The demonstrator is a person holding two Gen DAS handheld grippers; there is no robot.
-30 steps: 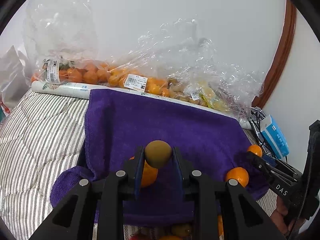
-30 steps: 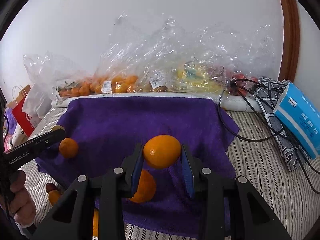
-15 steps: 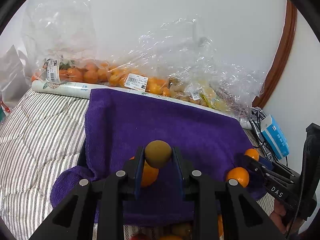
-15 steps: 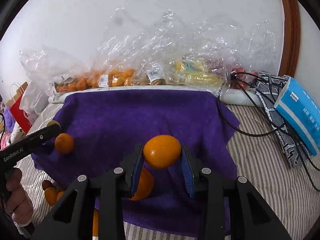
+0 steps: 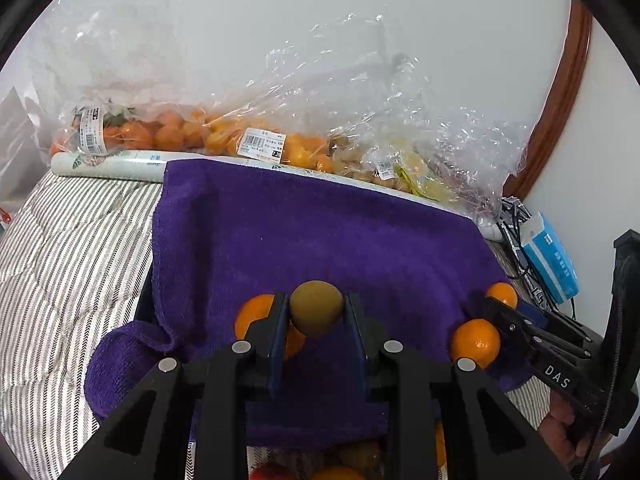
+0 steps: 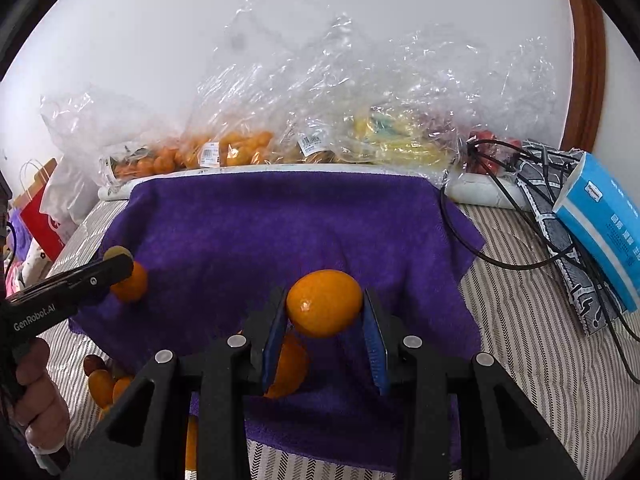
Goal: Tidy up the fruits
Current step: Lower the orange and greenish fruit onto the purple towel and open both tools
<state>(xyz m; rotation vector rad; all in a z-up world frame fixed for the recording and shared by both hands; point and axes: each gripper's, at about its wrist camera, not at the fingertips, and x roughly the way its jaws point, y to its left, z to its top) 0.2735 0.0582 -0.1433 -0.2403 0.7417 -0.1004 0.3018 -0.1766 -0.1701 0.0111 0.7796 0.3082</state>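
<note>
Nothing much has moved since a second ago: both grippers hover in the same spots above the purple towel (image 5: 328, 232), each with its fruit still pinched.

The left gripper (image 5: 316, 314) clamps a small, round, olive-brown fruit (image 5: 316, 312) between its blue-lined pads; its skin is dull and matte. Just behind the left finger, a loose orange (image 5: 256, 316) rests on the towel. The right gripper (image 6: 324, 306) squeezes a glossy, slightly oval orange fruit (image 6: 324, 304) with a bright highlight on its skin; another orange (image 6: 290, 368) lies on the towel below it, partly hidden by the left pad.

Along the wall, crinkled clear plastic bags (image 6: 360, 112) sit in a row on the striped bedding (image 5: 64, 264). Those toward the left hold many small oranges (image 5: 168, 136) and carry white price labels (image 5: 260, 146); one further right holds yellowish fruit (image 6: 392, 140), and something red shows at the right end, too blurred to name. A blue tissue box (image 6: 600, 224) leans on a patterned cloth beside black cables (image 6: 500, 200). More loose fruit lies at the near edge of the towel.
</note>
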